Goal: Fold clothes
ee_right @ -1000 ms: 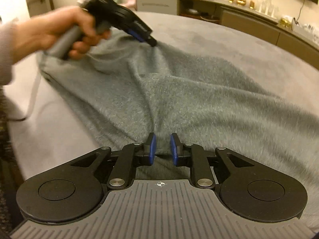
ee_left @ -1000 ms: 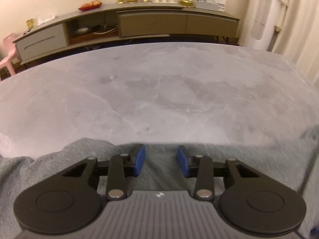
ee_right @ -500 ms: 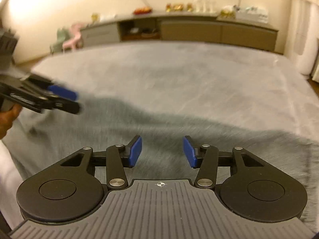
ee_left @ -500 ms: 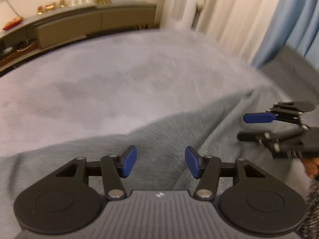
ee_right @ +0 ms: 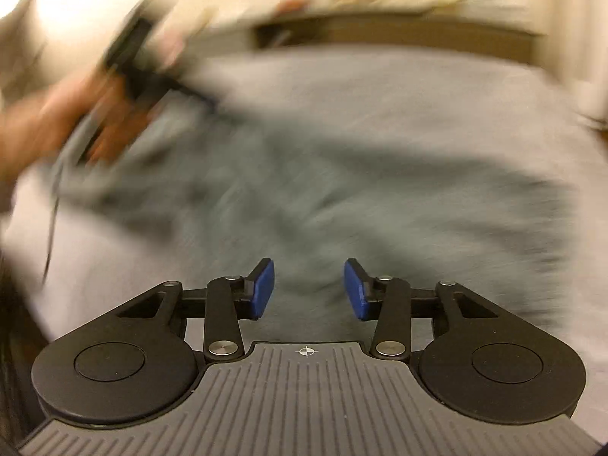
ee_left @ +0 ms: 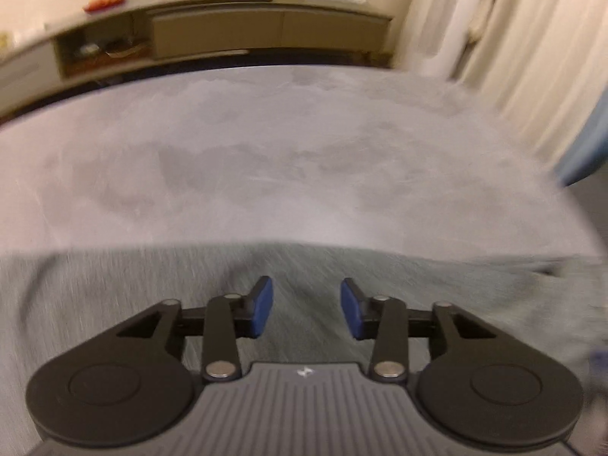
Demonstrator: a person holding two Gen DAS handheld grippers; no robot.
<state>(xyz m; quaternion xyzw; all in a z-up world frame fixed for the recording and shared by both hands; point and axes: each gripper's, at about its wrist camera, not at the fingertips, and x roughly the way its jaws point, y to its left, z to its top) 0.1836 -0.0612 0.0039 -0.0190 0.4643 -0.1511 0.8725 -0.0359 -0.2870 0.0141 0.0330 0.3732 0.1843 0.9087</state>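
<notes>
Right wrist: garment (ee_right: 304, 197) (blurred), probably unheld

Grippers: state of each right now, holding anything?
Left gripper: closing, fingers apart, nothing gripped; grey garment beneath.
Right gripper: open, nothing held.

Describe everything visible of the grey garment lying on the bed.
The grey garment is a soft, fuzzy knit-looking fabric, darker than the pale grey bed cover it lies on. It is spread out, loosely rumpled, with a fairly straight far edge in the left wrist view. Motion blur hides seams, sleeves and neckline. The left tongs are closing over it and the right tongs hang open above it; no cloth is pinched between either pair of pads.
</notes>
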